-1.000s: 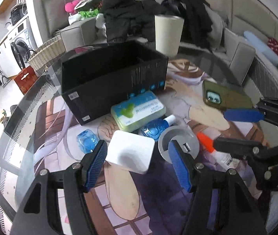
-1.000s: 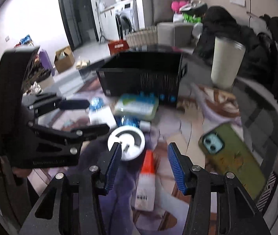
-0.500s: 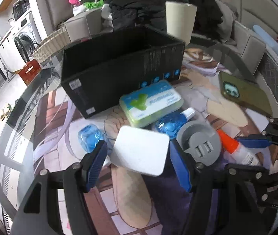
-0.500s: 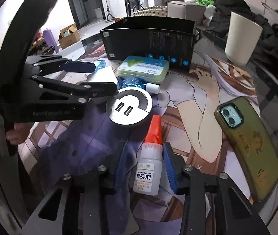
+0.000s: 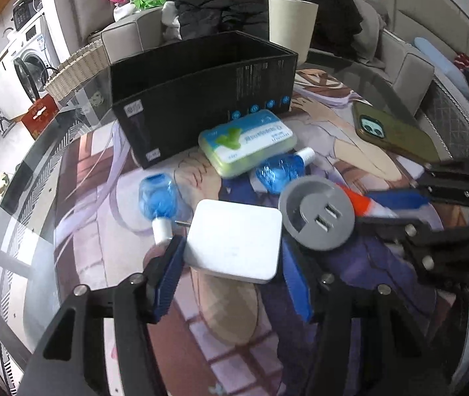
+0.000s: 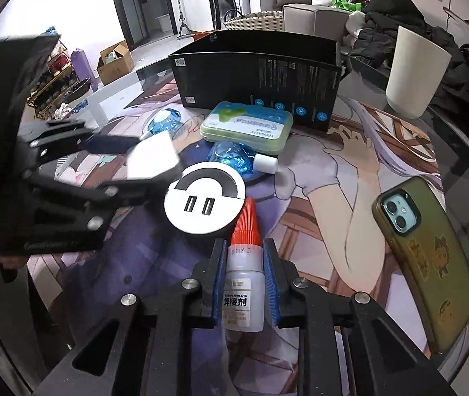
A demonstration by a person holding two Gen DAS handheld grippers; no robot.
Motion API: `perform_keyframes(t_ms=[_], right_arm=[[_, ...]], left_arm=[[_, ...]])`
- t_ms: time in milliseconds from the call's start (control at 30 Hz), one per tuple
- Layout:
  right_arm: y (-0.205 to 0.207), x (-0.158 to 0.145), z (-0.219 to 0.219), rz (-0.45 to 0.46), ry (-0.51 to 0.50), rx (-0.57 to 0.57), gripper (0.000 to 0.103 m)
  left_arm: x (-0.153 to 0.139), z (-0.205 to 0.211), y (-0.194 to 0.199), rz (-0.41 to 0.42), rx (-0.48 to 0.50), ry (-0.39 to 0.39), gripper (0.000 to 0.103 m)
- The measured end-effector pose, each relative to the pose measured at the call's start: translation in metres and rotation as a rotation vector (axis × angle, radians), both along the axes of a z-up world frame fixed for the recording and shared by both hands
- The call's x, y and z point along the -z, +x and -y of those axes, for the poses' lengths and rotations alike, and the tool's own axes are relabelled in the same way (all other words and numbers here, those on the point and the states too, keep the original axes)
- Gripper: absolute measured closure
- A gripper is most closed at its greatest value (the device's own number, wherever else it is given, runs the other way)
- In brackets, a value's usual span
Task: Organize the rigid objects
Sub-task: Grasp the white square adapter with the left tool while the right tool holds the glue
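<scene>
Leftmost, the white adapter is straddled on the mat by the left gripper, jaws wide; smooth, stiff, best pinched across flat sides. Rightward, the light, slippery glue bottle is clamped at mid-body by the right gripper.

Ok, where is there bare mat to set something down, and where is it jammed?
Bare mat lies between the glue bottle and the phone, and left of the black box. Crowded: green case, blue pouch, round USB hub and white square box.
</scene>
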State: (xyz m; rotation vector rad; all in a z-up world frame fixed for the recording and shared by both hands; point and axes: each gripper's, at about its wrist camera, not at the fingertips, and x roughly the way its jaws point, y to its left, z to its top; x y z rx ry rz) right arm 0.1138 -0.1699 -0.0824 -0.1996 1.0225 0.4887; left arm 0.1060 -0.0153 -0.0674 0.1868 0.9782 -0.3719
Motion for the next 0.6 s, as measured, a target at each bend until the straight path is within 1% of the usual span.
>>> perform_keyframes(t_ms=[267,400,467,533,567,600], right_arm=[[0.002,-0.001,-0.013,-0.003,0.003,-0.015,0.081],[0.002,-0.001,-0.019,0.002,-0.008,-0.020,0.081],[0.001,-0.001,-0.020,0.004,-0.011,-0.019,0.081],[0.000,-0.001,-0.019,0.008,-0.015,-0.017,0.081],[-0.001,0.000,-0.018,0.011,-0.020,-0.019,0.081],[-0.001,0.000,-0.018,0.012,-0.022,-0.020,0.081]], left_arm=[[0.000,-0.014,-0.025,0.002,0.018,-0.013,0.046],[0.000,-0.015,-0.027,0.003,0.016,-0.014,0.046],[0.001,-0.012,-0.026,0.007,0.014,0.003,0.045],[0.006,-0.010,-0.023,-0.012,0.012,0.019,0.045],[0.009,-0.010,-0.020,-0.028,0.004,0.010,0.044],[0.008,-0.011,-0.020,-0.026,0.000,0.001,0.044]])
